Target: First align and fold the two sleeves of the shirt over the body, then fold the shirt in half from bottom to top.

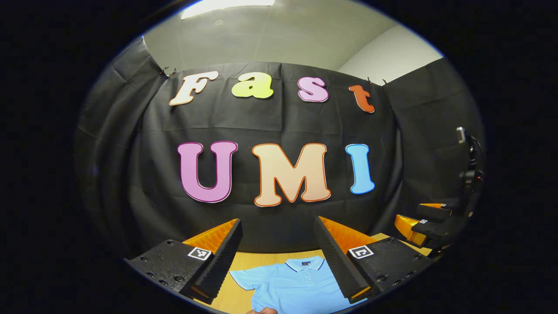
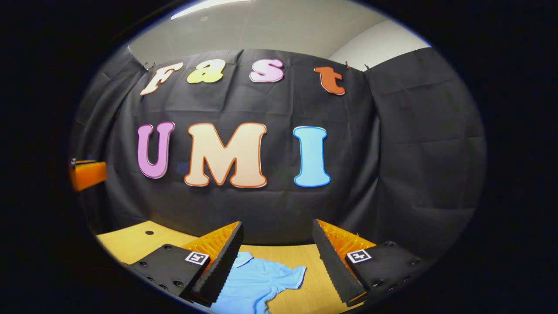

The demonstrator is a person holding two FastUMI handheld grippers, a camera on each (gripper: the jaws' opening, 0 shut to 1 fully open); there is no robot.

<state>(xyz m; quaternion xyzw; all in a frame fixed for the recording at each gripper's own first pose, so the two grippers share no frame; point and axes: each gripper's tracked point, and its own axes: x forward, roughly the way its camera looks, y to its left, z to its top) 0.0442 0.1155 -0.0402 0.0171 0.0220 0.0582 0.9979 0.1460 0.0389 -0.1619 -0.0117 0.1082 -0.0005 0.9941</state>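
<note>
A light blue polo shirt (image 1: 293, 285) lies flat on the wooden table (image 1: 244, 261), collar toward the wall, one short sleeve spread to the left. My left gripper (image 1: 279, 261) hovers above it, open, nothing between its fingers. At the right edge of the left gripper view the right gripper (image 1: 429, 224) is held in the air. In the right gripper view the shirt (image 2: 257, 283) lies below, its right sleeve stretched out to the right. My right gripper (image 2: 277, 266) stands open above it, holding nothing.
The black cloth wall rises just behind the table's far edge (image 2: 279, 246). Bare wood (image 2: 130, 242) runs to the left of the shirt. Part of the other gripper (image 2: 87, 173) pokes in at the left. A fingertip (image 1: 261, 310) shows at the bottom.
</note>
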